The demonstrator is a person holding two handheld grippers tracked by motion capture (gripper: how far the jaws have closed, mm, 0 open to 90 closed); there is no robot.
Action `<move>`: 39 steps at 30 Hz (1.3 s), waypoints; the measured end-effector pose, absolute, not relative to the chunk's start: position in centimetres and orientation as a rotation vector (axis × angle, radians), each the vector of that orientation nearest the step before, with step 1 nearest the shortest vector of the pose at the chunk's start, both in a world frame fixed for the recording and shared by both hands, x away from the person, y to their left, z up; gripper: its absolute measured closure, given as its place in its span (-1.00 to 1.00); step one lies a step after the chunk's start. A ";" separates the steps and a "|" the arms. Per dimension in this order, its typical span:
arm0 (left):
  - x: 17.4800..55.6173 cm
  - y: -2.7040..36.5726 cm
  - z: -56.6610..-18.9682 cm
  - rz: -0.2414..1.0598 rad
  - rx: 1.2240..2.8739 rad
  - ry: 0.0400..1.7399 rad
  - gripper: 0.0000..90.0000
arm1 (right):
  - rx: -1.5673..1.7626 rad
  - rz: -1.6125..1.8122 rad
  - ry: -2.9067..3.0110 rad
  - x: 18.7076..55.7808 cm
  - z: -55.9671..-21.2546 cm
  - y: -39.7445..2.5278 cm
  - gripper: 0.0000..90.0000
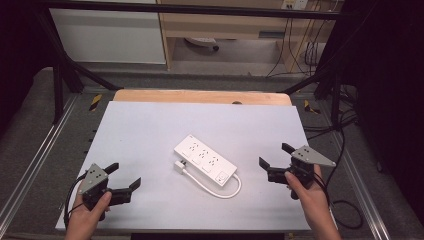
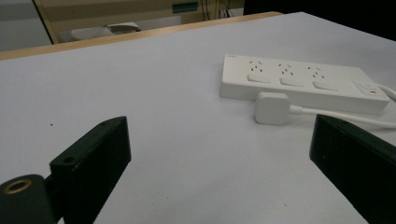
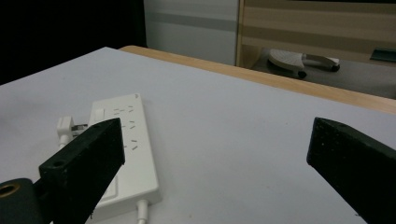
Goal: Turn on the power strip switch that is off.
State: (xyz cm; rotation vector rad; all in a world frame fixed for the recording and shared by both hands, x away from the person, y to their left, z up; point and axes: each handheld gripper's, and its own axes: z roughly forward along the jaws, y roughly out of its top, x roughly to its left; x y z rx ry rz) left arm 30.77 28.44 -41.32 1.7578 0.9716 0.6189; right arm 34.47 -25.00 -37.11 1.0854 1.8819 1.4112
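Nearest the person, the left gripper (image 1: 124,179) and right gripper (image 1: 275,156) hover at the front corners of the pale grey table sheet (image 1: 145,125), both with jaws spread wide and empty. Between them, well apart from each, lies the white three-socket plastic power strip (image 1: 205,158), its white plug (image 1: 179,166) loose just beside its long edge, the white cable (image 1: 220,191) looping at the near end. My worry: a pinch on the plug could skid the light strip, or the cable snag a jaw
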 end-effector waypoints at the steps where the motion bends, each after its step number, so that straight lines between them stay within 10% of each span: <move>1: 30.8 28.4 -41.3 0.619 1.758 0.971 -0.88 | 1.092 1.409 1.879 34.4 -37.2 -25.3 -0.90; 39: 30.9 28.1 -41.5 0.611 1.771 0.970 -0.88 | 1.192 1.273 1.956 35.8 -42.8 -27.0 -0.88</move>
